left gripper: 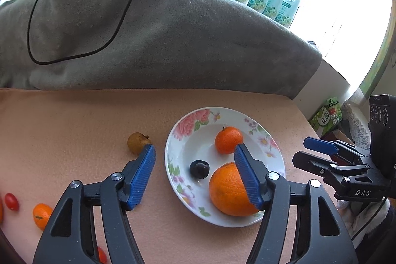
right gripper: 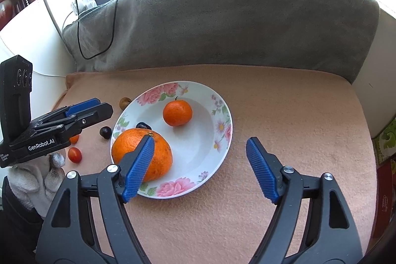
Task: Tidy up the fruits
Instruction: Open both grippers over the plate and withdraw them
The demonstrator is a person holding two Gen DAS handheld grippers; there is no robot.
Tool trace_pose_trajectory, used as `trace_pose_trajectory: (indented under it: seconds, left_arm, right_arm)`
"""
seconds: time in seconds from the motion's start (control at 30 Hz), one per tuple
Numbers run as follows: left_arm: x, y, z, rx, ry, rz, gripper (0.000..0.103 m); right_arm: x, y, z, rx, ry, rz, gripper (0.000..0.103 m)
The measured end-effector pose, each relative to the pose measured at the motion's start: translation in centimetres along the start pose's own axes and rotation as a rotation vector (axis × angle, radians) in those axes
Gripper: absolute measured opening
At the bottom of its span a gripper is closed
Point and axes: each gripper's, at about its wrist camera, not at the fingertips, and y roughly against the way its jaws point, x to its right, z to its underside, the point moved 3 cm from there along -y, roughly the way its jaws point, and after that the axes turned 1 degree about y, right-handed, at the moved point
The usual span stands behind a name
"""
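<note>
A white plate [left gripper: 173, 140] [right gripper: 222, 100] with a flower rim lies on the peach mat. It holds a large orange [left gripper: 227, 192] [right gripper: 138, 147], a small mandarin [left gripper: 228, 139] [right gripper: 177, 113] and a dark round fruit [left gripper: 199, 168] [right gripper: 143, 126]. My left gripper [left gripper: 195, 149] [right gripper: 104, 107] is open over the plate's left half. The dark fruit lies between its fingers, untouched. My right gripper [right gripper: 200, 141] [left gripper: 307, 151] is open above the plate's near right rim, holding nothing. Off the plate, to its left, lie a brown fruit [left gripper: 137, 142] [right gripper: 124, 102], a second dark fruit [right gripper: 105, 132], a kumquat [left gripper: 42, 214] and a cherry tomato [left gripper: 11, 201] [right gripper: 74, 154].
A grey-green blanketed backrest [left gripper: 173, 36] [right gripper: 235, 16] rises behind the mat, with a black cable [left gripper: 32, 24] draped over it. Green boxes [left gripper: 324, 115] [right gripper: 386, 140] stand past the mat's right edge. A gloved hand [right gripper: 37, 182] holds the left gripper.
</note>
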Motion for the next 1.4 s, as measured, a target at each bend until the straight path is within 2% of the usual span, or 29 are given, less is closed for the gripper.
trace_pose_trajectory:
  seconds: [0.13,0.27,0.73,0.9,1.2,1.4]
  left_arm:
    - [0.0,0.2,0.0,0.002,0.009,-0.001,0.072]
    - [0.0,0.6,0.1,0.006,0.009,-0.006,0.072]
    - [-0.4,3.7,0.4,0.053,-0.003,-0.034,0.072]
    - [-1.1,5.3,0.7,0.076,0.002,-0.05,0.072]
    - [-4.5,9.4,1.1,0.132,0.029,-0.111,0.072]
    - [-7.8,12.5,1.4,0.175,0.061,-0.184,0.072]
  right_arm:
    - [0.1,0.2,0.1,0.002,-0.005,-0.002,0.081]
    - [-0.2,0.5,0.1,0.017,-0.003,0.009,0.091]
    - [-1.6,1.8,0.1,0.035,0.019,0.04,0.092]
    - [-2.7,2.3,0.4,0.033,0.022,0.017,0.092]
    - [-5.4,3.3,0.6,0.075,0.064,0.012,0.092]
    - [-7.9,3.3,0.5,0.079,0.127,-0.003,0.092]
